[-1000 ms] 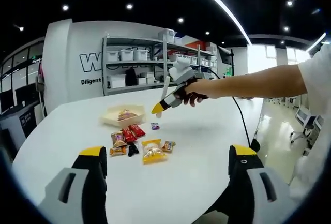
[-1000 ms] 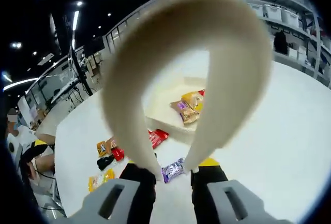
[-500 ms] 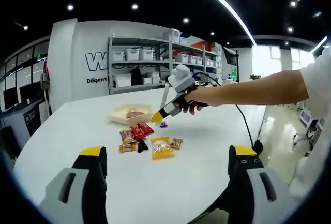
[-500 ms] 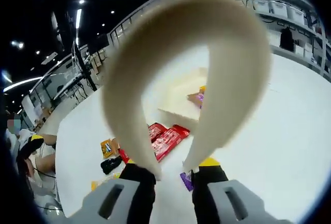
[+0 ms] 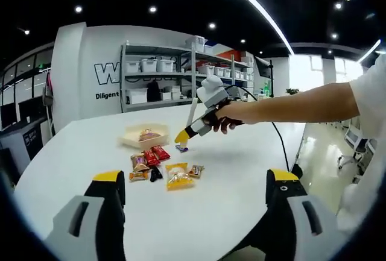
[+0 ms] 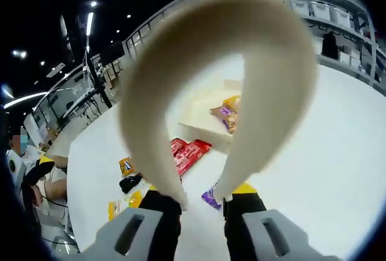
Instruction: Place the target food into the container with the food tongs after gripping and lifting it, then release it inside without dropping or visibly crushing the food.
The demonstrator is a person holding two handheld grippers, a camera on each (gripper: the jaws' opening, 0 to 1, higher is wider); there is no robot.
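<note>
Right gripper (image 5: 183, 134) holding cream plastic food tongs (image 6: 223, 86) over small purple-wrapped snack (image 6: 211, 197) on white round table (image 5: 229, 170); left gripper (image 5: 196, 198) idling low in frame.

Left gripper view: left fingers (image 5: 110, 184) standing wide apart at bottom of frame, nothing btwn them. Right gripper coming in from the right at centre, person's hand (image 5: 226, 113) on it, tongs' tips just above purple snack, which is lying at centre frame just right of shallow cream tray-like container (image 5: 145, 137) w/ snacks already inside. Loose pile of wrapped snacks (image 5: 163, 170) sitting below-left of it, incl. yellow bag and red packets. Right gripper view: right fingers (image 6: 166, 204) nearly closed, clamping the tongs' arms near the bottom; tongs' loop arching up thru centre; purple snack showing btwn the arms at lower centre, not gripped. Grey shelving w/ white bins (image 5: 181, 77) at upper centre of left gripper view.
</note>
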